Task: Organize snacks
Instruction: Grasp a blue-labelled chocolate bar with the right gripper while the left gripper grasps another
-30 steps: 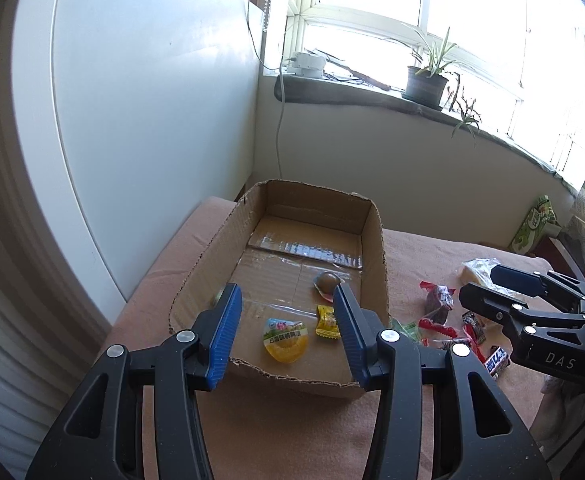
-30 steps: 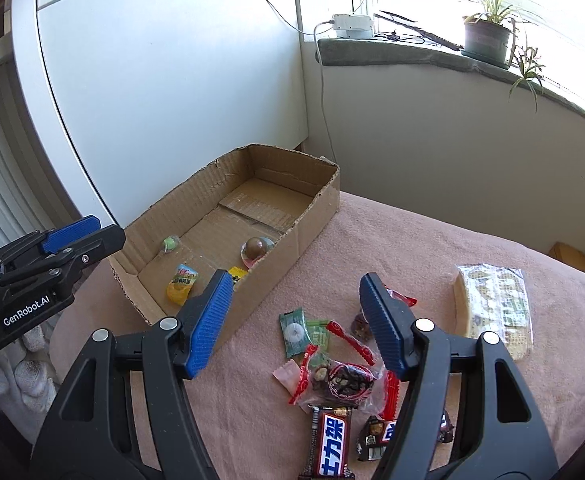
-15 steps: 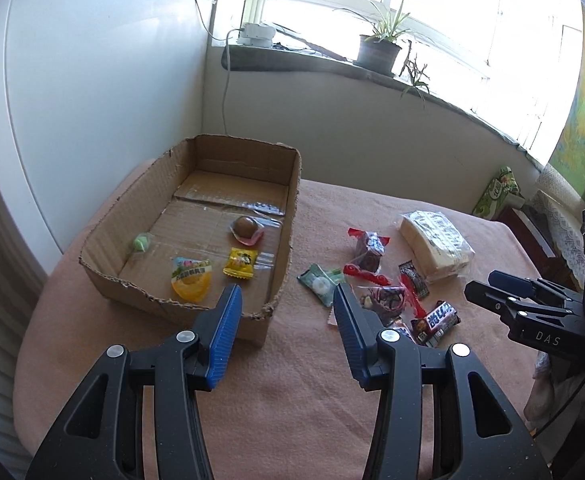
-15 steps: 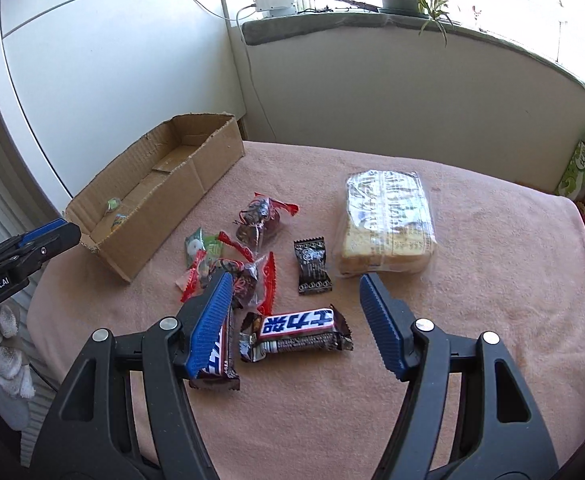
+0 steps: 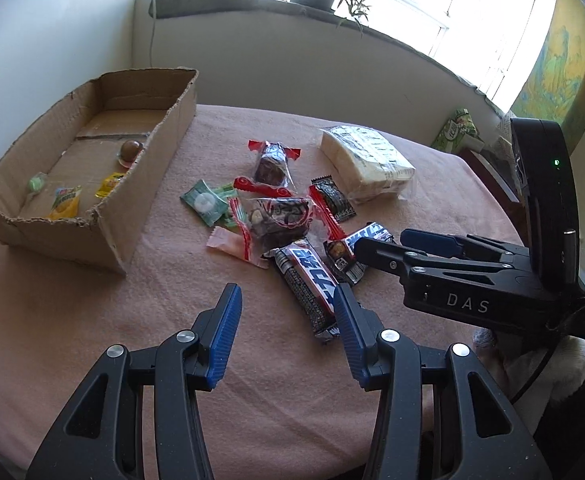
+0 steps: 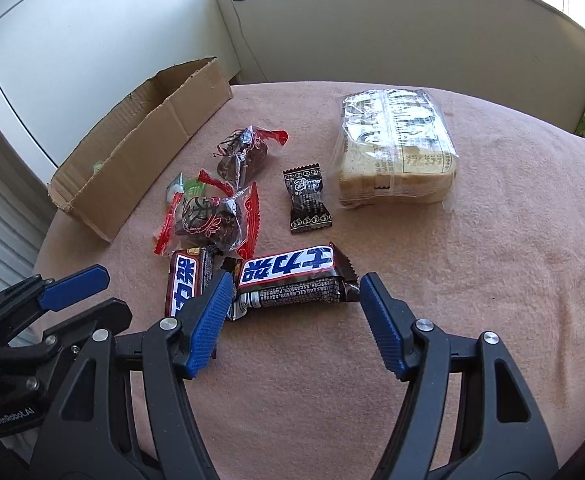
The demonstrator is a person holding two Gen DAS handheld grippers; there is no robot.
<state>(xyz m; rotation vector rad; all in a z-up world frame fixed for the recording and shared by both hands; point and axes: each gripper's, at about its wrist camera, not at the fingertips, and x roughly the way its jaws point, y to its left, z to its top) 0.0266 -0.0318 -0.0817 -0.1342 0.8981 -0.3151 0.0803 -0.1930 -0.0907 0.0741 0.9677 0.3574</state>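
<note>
Both wrist views have swung off the cardboard box (image 5: 92, 184) and onto the loose snacks: a second ago the left gripper (image 5: 288, 332) looked straight into the box, and now the box sits toward the table's far left corner while the pile fills the middle of the pink-covered table (image 5: 92, 320). The bagged bread (image 6: 396, 152), the largest item, lies toward the far right edge, untouched. Nearer, the two chocolate bars are the closest targets: the right gripper (image 6: 292, 316) has dropped low over the crosswise chocolate bar (image 6: 292, 276), jaws apart and bracketing its length without pressing it, while the left gripper, jaws also apart and empty, hangs just short of the lengthwise chocolate bar (image 5: 308, 280). Four small sweets already lie in the box, so the sorting looks barely begun, and the next pick is probably a bar.
</note>
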